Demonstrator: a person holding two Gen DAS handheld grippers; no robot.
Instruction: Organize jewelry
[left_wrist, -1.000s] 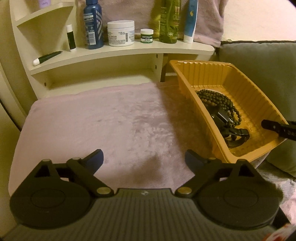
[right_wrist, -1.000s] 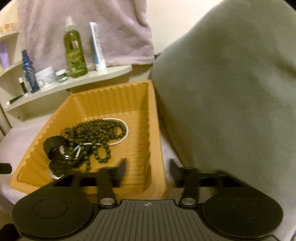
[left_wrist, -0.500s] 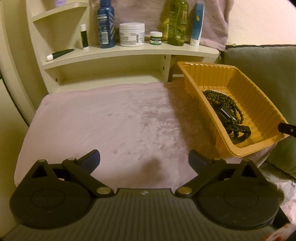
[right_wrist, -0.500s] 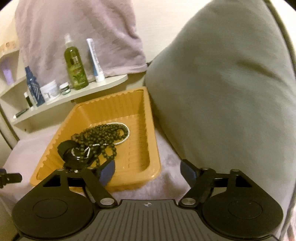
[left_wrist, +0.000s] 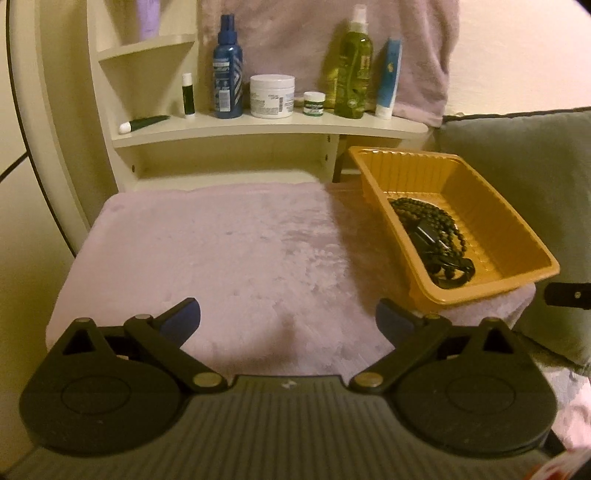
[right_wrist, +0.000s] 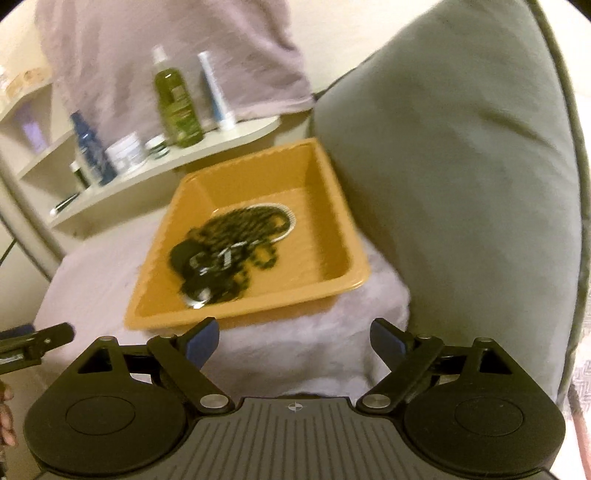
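An orange plastic tray (left_wrist: 517, 236) (right_wrist: 332, 192) sits on the right end of a pale pink plush surface (left_wrist: 229, 251). In it lie a dark beaded necklace (left_wrist: 424, 214) (right_wrist: 251, 221), a pale bead strand (right_wrist: 291, 221) and a black watch (left_wrist: 450, 273) (right_wrist: 199, 291), tangled together. My left gripper (left_wrist: 288, 317) is open and empty over the plush surface, left of the tray. My right gripper (right_wrist: 293, 338) is open and empty, in front of the tray's near rim. Its finger (left_wrist: 569, 293) shows at the left view's right edge.
A cream shelf (left_wrist: 258, 129) behind holds a blue spray bottle (left_wrist: 227, 74), a white jar (left_wrist: 272, 96), a green bottle (left_wrist: 352, 74) and a tube (left_wrist: 388, 77). A grey-green cushion (right_wrist: 461, 166) (left_wrist: 524, 177) stands right of the tray.
Both grippers have drawn back from the tray. The right gripper's jaws have opened wider. The jewelry lies in the tray as before.
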